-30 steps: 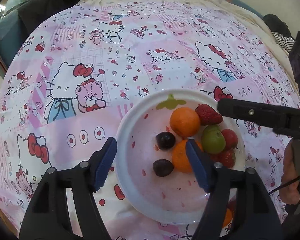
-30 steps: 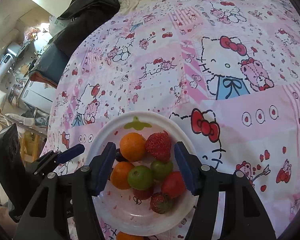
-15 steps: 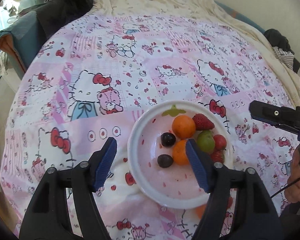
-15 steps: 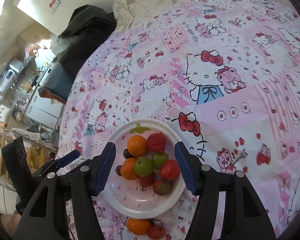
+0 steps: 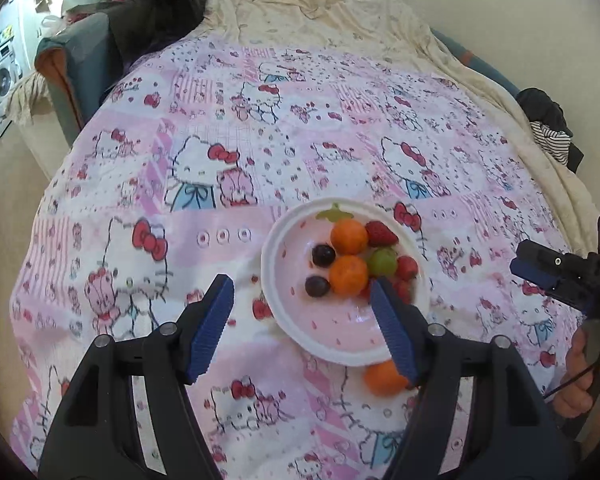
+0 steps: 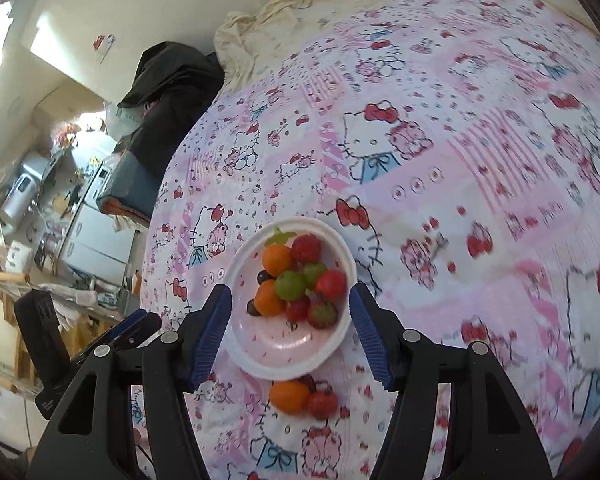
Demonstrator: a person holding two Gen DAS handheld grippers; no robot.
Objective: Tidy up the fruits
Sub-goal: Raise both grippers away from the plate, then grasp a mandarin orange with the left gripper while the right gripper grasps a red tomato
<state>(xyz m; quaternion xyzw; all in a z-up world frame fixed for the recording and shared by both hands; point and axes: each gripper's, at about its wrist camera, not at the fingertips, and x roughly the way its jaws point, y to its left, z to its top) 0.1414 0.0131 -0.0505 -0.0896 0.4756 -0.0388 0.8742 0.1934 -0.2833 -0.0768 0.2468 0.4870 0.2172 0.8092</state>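
Observation:
A white plate [image 5: 284, 320] [image 6: 340, 332] lies on the pink cartoon-print bedspread. It holds two oranges [image 5: 349, 236] [image 6: 277, 259], green fruits [image 5: 382, 261] [image 6: 290, 285], strawberries [image 5: 381, 233] [image 6: 306, 248] and two dark grapes [image 5: 323, 255]. Just outside the plate's near rim lie a loose orange [image 5: 382, 378] [image 6: 289, 396] and a loose strawberry [image 6: 322, 403]. My left gripper [image 5: 302, 328] hangs open high above the plate, nothing between its blue pads. My right gripper [image 6: 290, 334] is open too, straddling the plate from above and empty. Each gripper shows at the edge of the other's view.
The bedspread [image 5: 220, 160] covers a bed with a cream sheet [image 5: 320, 12] at its far end. Dark clothes [image 5: 152, 4] pile at the far left corner, striped clothing [image 5: 552, 140] at the right edge. A person's hand [image 5: 584, 372] holds the right gripper. Appliances and clutter [image 6: 60, 208] stand beyond the bed's left side.
Both grippers have risen and pulled back from the plate, so it looks smaller and more of the bed shows. The loose orange and strawberry have come into view. Jaw openings are unchanged.

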